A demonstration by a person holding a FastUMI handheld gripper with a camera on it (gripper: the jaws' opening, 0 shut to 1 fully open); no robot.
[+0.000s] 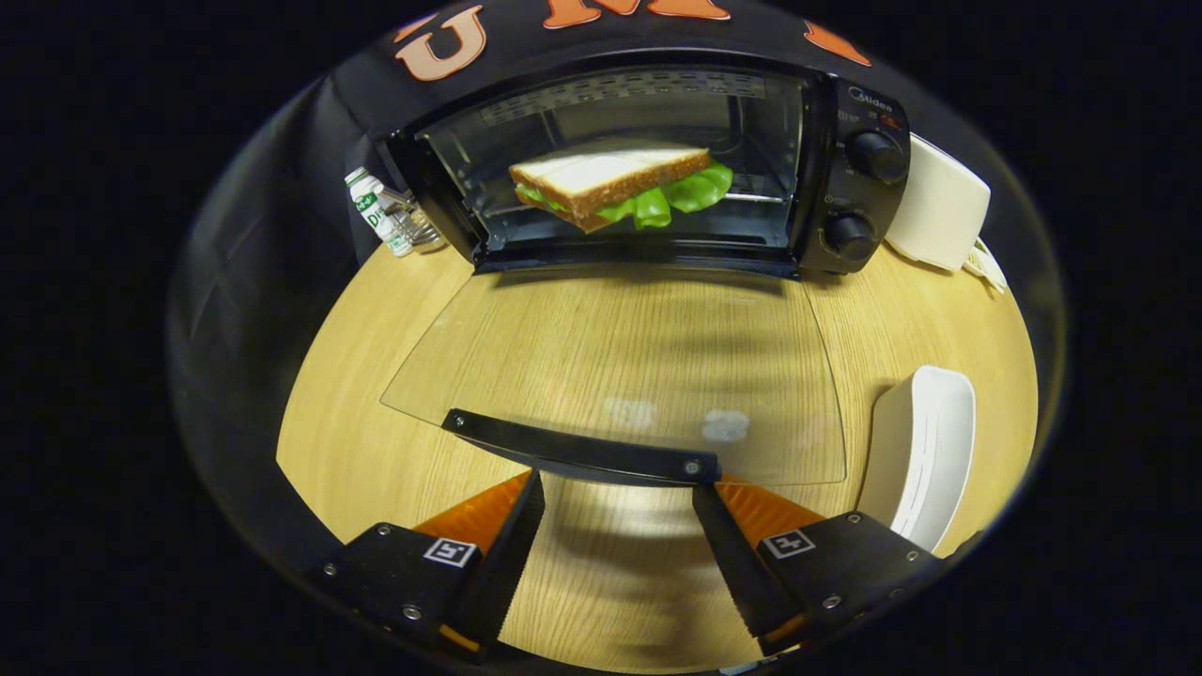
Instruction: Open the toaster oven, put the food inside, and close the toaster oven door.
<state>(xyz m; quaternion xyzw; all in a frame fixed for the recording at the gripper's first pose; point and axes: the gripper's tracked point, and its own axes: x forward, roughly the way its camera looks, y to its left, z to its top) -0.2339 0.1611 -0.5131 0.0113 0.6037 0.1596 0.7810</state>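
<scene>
One sandwich (615, 183) sits inside the oven (648, 169), on the rack, roughly centred in the cavity. White bread on top, brown crust edge toward the camera, green lettuce sticking out underneath on the front and right. Oven stands at the far side of the table (357, 422), against the booth wall. Two knobs (875, 156) on its right panel, one above the other. Door (620, 366) is fully down, glass lying flat out over the table toward the claw, wood grain visible through it. Dark handle (582, 451) runs along the door's near edge.

Claw (618, 507) is spread wide, nothing between the fingers, nothing gripped. Fingertips sit just at the near side of the handle, one toward each end of it; contact with the handle cannot be told. Bare table shows in the gap between the fingers. Claw points straight at the oven opening, low over the table.

Left of the oven: small white bottle (376, 208) with green cap, upright, with some metal wire piece (413, 221) beside it, too small to identify. Right of the oven: white box-like object (939, 208), touching or just beside the oven side. White tray (925, 451) lies on the table beside the door's right edge, just ahead of the right finger, empty as far as visible.
</scene>
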